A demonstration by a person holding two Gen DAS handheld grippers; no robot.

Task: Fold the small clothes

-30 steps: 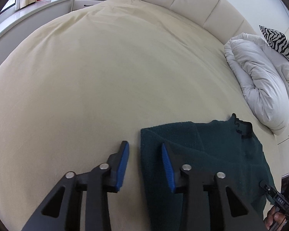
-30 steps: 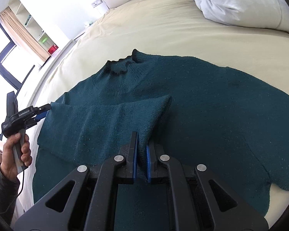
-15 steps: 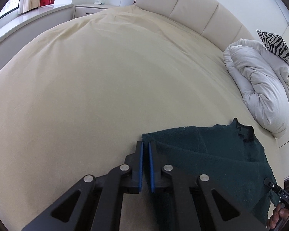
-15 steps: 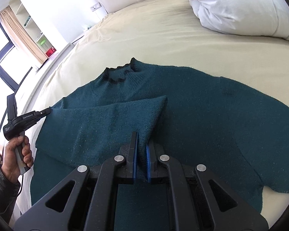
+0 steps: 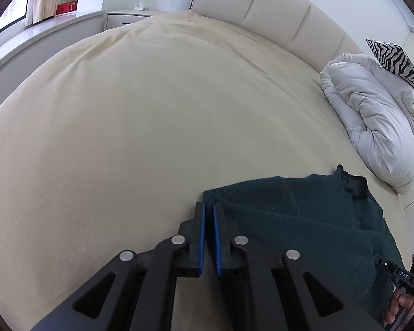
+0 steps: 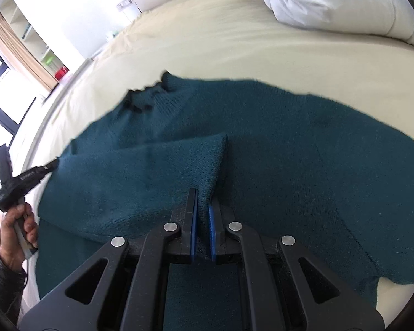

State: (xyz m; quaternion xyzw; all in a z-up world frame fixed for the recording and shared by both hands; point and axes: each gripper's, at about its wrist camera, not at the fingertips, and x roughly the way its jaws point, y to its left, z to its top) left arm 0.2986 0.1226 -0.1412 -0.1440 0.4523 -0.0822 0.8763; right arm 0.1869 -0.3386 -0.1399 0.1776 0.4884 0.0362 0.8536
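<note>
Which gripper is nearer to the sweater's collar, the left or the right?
Hard to tell. The left gripper is shut at the sweater's folded side edge; the right gripper pinches the folded sleeve mid-body. The collar lies beyond both.

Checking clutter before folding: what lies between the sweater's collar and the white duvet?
Only bare cream bedsheet separates the sweater's collar from the white duvet, in the left wrist view.

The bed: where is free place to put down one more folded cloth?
The cream sheet is bare from the sweater's folded edge to the headboard and the windowsill. A narrower strip runs between the collar and the white duvet. It is crowded by the duvet and zebra pillow.
</note>
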